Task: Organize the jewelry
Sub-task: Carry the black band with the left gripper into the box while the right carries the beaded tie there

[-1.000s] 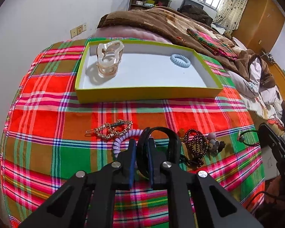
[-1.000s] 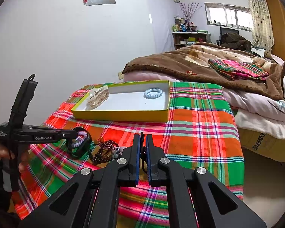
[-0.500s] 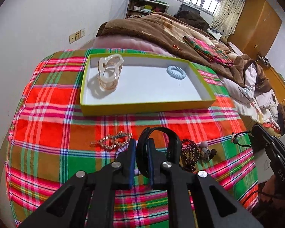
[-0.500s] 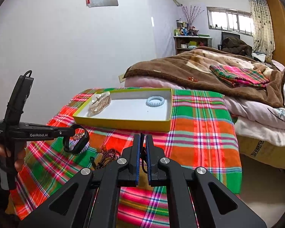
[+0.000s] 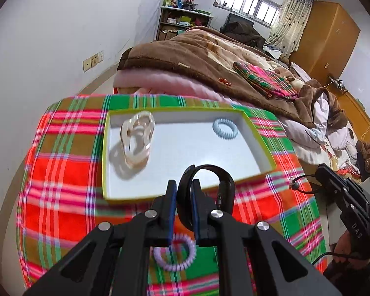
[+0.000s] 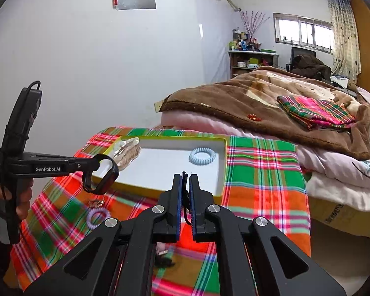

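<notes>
My left gripper (image 5: 184,192) is shut on a black wristband (image 5: 224,180) and holds it in the air just before the near rim of the yellow-green tray (image 5: 106,162). The same band (image 6: 108,172) hangs from the left gripper (image 6: 91,167) in the right wrist view. The tray (image 6: 223,167) holds a clear hair claw (image 5: 137,143) and a light blue coil hair tie (image 5: 225,128). My right gripper (image 6: 184,187) is shut on a thin black cord (image 6: 185,192), held above the cloth. A purple coil tie (image 5: 174,249) lies on the cloth under the left gripper.
The red-and-green plaid cloth (image 5: 61,172) covers the surface. A gold hair clip (image 6: 96,203) lies beside the purple tie (image 6: 98,218). A bed with a brown blanket (image 6: 259,98) stands behind. The white wall is to the left.
My left gripper has risen and moved forward with the black band, from above the loose jewelry to the tray's near rim. My right gripper has lifted too, still shut on the cord.
</notes>
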Tool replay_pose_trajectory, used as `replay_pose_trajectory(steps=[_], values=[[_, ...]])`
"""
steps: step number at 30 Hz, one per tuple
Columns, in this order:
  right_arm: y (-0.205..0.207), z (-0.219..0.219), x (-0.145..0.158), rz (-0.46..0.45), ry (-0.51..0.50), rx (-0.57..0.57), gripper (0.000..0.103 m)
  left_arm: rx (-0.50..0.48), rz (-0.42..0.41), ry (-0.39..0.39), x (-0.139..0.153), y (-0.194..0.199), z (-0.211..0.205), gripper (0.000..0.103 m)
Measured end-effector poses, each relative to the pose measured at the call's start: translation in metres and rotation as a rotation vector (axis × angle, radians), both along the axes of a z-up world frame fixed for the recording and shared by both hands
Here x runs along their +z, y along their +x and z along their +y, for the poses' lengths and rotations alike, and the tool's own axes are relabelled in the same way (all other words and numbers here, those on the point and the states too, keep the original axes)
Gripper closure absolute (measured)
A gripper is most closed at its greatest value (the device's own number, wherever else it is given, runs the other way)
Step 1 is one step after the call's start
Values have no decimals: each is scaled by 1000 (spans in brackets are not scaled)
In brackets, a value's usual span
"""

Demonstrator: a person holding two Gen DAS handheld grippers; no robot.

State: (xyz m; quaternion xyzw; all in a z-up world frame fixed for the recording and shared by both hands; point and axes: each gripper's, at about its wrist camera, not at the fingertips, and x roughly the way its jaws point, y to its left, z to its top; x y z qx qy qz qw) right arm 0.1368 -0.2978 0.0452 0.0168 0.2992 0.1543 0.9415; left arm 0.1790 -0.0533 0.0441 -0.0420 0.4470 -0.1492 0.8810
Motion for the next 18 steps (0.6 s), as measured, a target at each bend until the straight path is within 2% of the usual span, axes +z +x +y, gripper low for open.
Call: replay_pose_trajectory(steps=[11,18], values=[[55,14,-10,47,-31,6,98,0,42,-35,-9,53,-7,91],[88,18,-29,93,-58,-10,98,12,62,-17,-20,88,-16,91]])
